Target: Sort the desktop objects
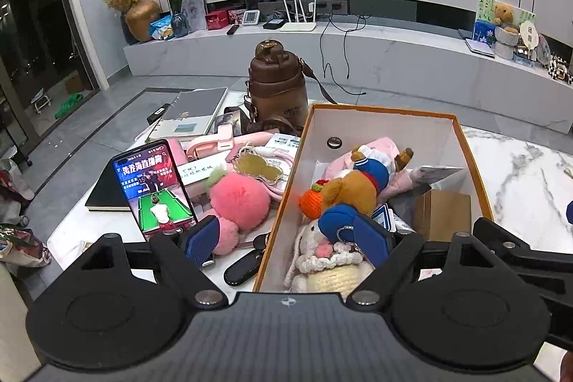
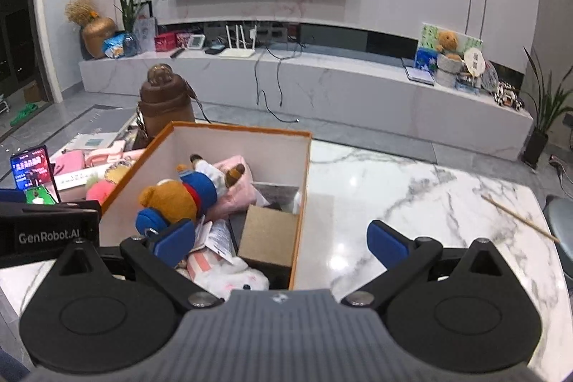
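— Nearest? Left gripper, jaws spread wide, straddling the box wall at 6 o'clock.
— Right gripper?
— Released too. Teddy bear lies inside; pink pompom outside at 9 o'clock.

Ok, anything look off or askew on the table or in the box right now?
The phone is propped up with its screen lit and a snooker video showing, among loose clutter. In the box the teddy bear lies tipped over on the pile. No spill or damage shows.
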{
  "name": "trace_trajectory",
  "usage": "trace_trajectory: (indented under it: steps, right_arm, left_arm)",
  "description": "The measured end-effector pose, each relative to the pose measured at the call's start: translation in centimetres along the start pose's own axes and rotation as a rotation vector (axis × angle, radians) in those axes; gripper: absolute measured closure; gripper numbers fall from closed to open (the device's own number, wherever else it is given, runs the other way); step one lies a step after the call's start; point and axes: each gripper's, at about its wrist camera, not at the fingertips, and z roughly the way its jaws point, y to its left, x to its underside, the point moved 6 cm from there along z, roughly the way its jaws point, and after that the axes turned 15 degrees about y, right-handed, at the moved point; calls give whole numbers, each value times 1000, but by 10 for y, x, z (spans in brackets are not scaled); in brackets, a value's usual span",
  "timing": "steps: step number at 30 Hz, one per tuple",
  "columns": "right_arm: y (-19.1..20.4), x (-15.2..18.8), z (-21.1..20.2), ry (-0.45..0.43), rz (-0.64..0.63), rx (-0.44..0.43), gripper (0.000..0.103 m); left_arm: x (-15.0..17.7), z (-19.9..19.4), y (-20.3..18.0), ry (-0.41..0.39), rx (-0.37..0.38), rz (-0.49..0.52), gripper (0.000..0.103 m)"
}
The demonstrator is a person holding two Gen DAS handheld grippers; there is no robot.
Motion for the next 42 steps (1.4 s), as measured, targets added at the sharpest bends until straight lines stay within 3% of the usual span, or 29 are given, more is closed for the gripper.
trace_trajectory:
  steps: [7, 42]
  right_arm:
    - [-2, 2, 2, 12, 11, 7, 1]
    - [-5, 5, 3, 32, 27, 25, 1]
  left_arm:
    - [1, 8, -2, 34, 35, -13, 6]
    - [2, 6, -3, 20, 7, -6, 6]
